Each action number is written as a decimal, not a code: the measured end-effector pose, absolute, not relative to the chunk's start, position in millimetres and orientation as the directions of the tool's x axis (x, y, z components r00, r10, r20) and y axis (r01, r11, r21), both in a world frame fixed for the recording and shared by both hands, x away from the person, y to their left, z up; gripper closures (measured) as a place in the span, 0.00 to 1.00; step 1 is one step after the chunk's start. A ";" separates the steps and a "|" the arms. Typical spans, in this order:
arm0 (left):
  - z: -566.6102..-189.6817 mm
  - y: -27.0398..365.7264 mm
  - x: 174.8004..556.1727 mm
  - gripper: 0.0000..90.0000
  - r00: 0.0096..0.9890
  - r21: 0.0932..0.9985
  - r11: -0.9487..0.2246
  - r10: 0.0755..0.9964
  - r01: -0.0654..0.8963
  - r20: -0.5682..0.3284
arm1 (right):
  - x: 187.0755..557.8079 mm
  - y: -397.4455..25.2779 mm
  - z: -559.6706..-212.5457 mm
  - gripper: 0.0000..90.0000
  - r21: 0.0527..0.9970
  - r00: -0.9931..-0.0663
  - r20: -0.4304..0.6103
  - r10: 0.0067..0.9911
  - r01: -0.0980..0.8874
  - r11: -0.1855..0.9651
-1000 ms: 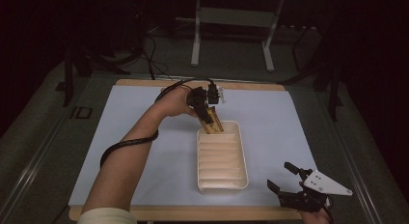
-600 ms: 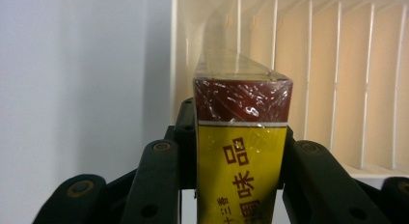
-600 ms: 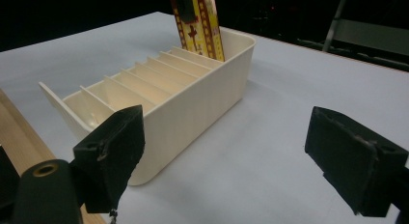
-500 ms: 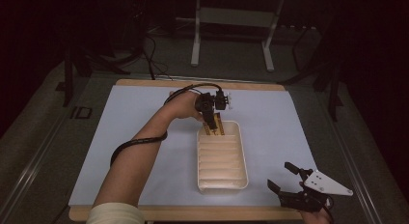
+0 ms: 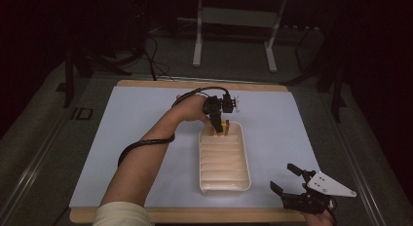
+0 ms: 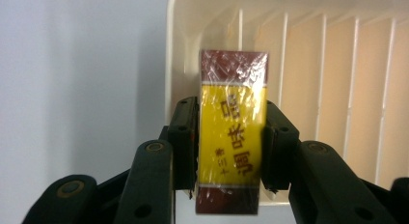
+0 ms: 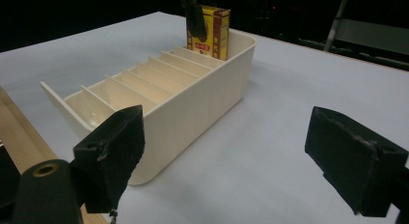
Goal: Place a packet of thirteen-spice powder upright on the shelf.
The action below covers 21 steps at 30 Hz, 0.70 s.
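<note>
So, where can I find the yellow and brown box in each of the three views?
High view: the yellow and brown box is near the centre, in the far end of the cream tray, held by the left gripper.
Left gripper view: centre, between the two black jaws.
Right gripper view: top centre, upright at the tray's far end.
Shared landmark: the tray's dividers.

My bench (image 5: 146,114) has a pale sheet over it, wood edge showing near me; metal stand legs (image 5: 197,38) behind, dark floor.
</note>
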<state>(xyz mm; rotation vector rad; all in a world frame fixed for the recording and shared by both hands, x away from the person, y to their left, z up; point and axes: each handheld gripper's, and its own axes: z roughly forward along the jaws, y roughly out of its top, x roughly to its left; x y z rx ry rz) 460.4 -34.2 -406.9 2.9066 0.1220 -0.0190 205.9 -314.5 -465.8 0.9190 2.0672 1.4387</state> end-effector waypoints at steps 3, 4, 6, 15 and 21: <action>-403.0 -31.9 460.3 0.71 0.997 0.237 -0.968 0.080 0.082 -0.020 | 205.7 -314.6 -465.7 0.16 0.937 -0.673 0.006 0.740 0.263 0.231; -401.9 -30.8 459.8 0.71 0.996 0.235 -0.968 0.088 0.090 -0.021 | 205.8 -314.6 -465.8 0.16 0.937 -0.673 0.006 0.739 0.263 0.231; -399.4 -27.4 458.9 0.71 0.996 0.243 -0.966 0.091 0.092 -0.014 | 206.0 -314.5 -465.8 0.16 0.937 -0.674 0.004 0.738 0.261 0.233; -385.2 -10.0 453.4 0.71 0.992 0.276 -0.953 0.127 0.125 -0.011 | 206.0 -313.6 -465.9 0.16 0.936 -0.674 0.003 0.738 0.261 0.235; -375.4 8.6 449.9 0.71 0.987 0.303 -0.940 0.156 0.156 -0.023 | 206.3 -313.4 -465.9 0.16 0.935 -0.673 0.001 0.740 0.263 0.238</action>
